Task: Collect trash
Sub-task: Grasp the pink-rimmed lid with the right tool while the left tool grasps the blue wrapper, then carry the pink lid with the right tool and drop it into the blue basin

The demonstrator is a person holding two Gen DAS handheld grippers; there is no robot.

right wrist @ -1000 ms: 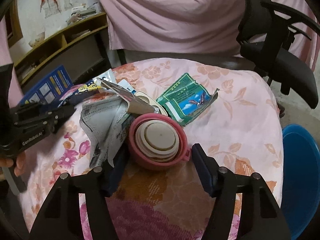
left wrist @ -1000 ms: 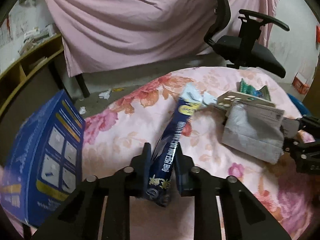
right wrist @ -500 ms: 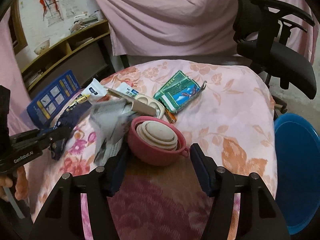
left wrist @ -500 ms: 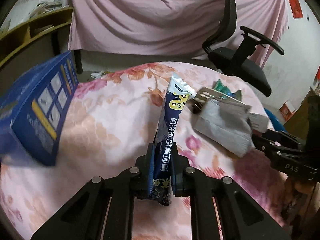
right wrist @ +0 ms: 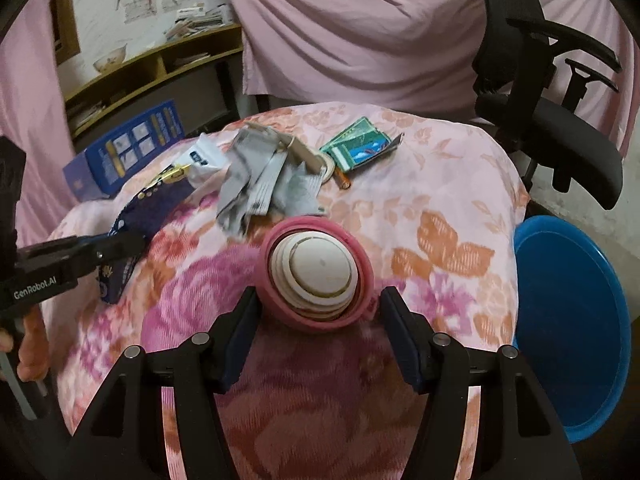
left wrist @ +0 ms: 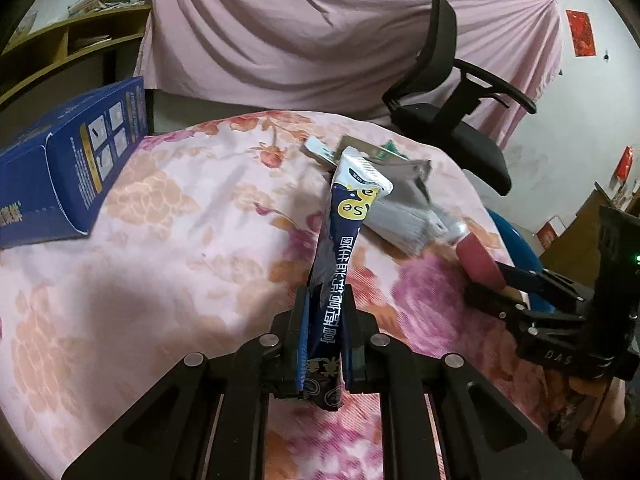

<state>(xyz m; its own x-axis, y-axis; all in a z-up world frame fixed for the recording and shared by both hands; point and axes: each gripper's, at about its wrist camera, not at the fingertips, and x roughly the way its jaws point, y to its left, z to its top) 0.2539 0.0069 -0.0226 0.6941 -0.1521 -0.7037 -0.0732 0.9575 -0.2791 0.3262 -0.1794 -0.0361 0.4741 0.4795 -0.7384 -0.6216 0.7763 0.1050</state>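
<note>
My left gripper [left wrist: 324, 300] is shut on the lower end of a long dark blue snack wrapper [left wrist: 348, 216], which stands up off the floral tablecloth [left wrist: 180, 220]. From the right wrist view, that left gripper [right wrist: 128, 246] and the wrapper [right wrist: 152, 204] sit at the left. My right gripper [right wrist: 318, 304] is shut on a pink cup [right wrist: 276, 240] with white discs nested inside, its mouth tilted toward the camera. In the left wrist view the right gripper [left wrist: 500, 276] holds the cup [left wrist: 478, 258] at the right. Crumpled grey paper [right wrist: 264, 184] and a green packet [right wrist: 360, 148] lie on the cloth behind.
A blue carton [right wrist: 124, 152] lies at the table's far left edge. A blue basin [right wrist: 568, 320] sits on the floor, right of the table. A black office chair [right wrist: 560, 100] stands behind, in front of a pink drape. Wooden shelves [right wrist: 160, 68] are at the back left.
The left gripper's jaws narrowed on the wrapper and carried it right, raising it upright. The right gripper lifted the pink cup off the cloth and tilted it toward the camera; the grey paper stayed behind.
</note>
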